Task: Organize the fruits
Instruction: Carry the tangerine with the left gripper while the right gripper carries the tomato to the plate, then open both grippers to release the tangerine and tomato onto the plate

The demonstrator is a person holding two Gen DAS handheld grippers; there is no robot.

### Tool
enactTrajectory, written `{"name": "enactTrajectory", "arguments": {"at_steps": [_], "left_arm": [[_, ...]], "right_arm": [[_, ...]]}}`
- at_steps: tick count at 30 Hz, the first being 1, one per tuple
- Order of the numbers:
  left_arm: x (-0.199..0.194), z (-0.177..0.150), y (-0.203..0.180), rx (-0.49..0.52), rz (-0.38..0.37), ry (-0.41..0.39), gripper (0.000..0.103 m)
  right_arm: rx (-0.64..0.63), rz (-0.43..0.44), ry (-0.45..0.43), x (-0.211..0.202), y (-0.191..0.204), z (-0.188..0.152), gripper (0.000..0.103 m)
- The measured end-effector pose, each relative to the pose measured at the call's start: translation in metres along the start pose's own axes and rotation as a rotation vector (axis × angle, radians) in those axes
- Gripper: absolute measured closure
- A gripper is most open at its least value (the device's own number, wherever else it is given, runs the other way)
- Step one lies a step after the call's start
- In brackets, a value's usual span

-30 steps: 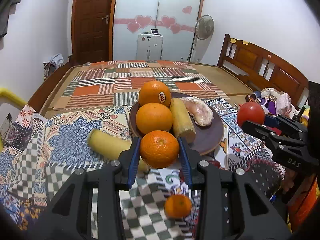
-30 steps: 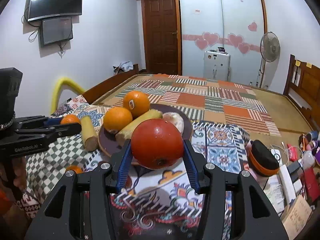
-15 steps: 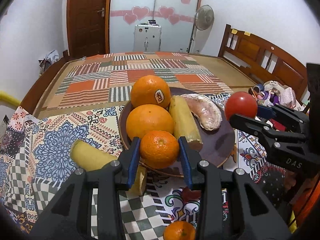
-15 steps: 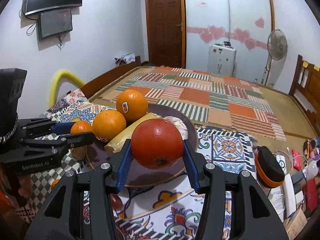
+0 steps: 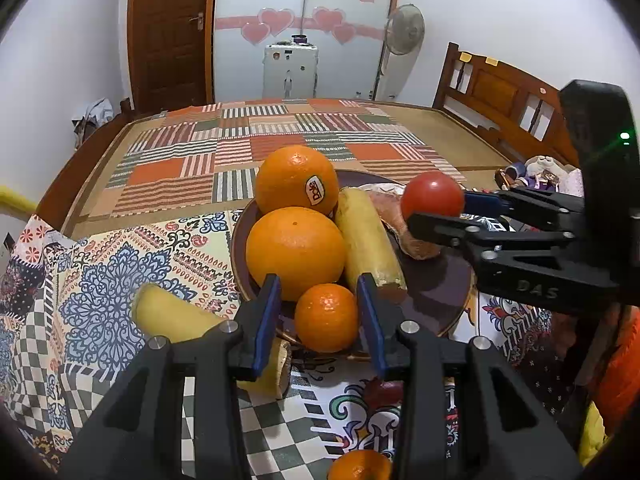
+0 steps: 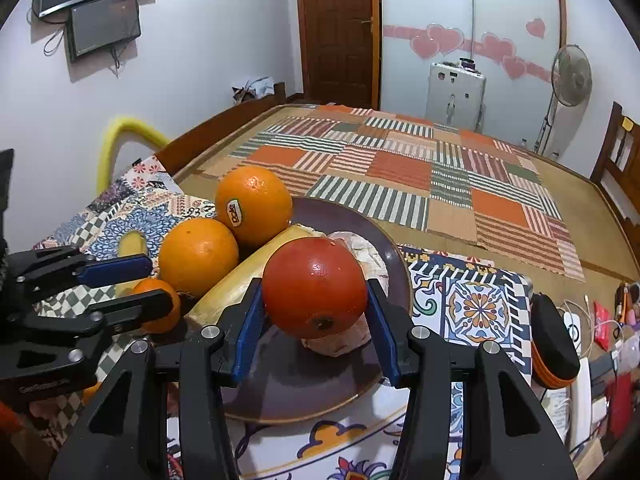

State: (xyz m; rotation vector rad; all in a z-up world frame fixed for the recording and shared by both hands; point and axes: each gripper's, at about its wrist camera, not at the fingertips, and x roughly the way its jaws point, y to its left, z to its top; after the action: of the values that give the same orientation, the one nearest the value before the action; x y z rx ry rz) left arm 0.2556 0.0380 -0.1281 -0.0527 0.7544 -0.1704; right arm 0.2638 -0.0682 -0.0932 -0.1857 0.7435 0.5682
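A brown plate holds two big oranges, a yellow banana and a pinkish fruit. My left gripper is open around a small mandarin that rests at the plate's near rim; gaps show on both sides. It also shows in the right wrist view. My right gripper is shut on a red tomato and holds it over the plate's right side.
A second banana lies on the patterned cloth left of the plate. Another mandarin lies near the front edge. A black-orange case and clutter sit to the right. A bed with a patchwork mat lies behind.
My left gripper carried the mandarin forward onto the plate's near rim and opened off it. My right gripper moved the tomato in over the plate.
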Motion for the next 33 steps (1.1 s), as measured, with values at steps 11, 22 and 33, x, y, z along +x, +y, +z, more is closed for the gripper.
{"name": "enactTrajectory", "arguments": {"at_steps": [11,22,33], "left_arm": [[-0.027,0.001,0.010,-0.046,0.007,-0.039,0.052],[-0.051,-0.010,0.039,-0.064,0.093,-0.043,0.035],[-0.015,-0.033,0.037,-0.043,0.105,0.067,0.026]], "right_arm": [[-0.007,-0.018,0.035,0.010,-0.001,0.002,0.056],[-0.043,-0.040,-0.009,-0.009,0.005,0.000,0.038],[-0.054,-0.022,-0.044,-0.032,0.008,-0.015,0.036]]}}
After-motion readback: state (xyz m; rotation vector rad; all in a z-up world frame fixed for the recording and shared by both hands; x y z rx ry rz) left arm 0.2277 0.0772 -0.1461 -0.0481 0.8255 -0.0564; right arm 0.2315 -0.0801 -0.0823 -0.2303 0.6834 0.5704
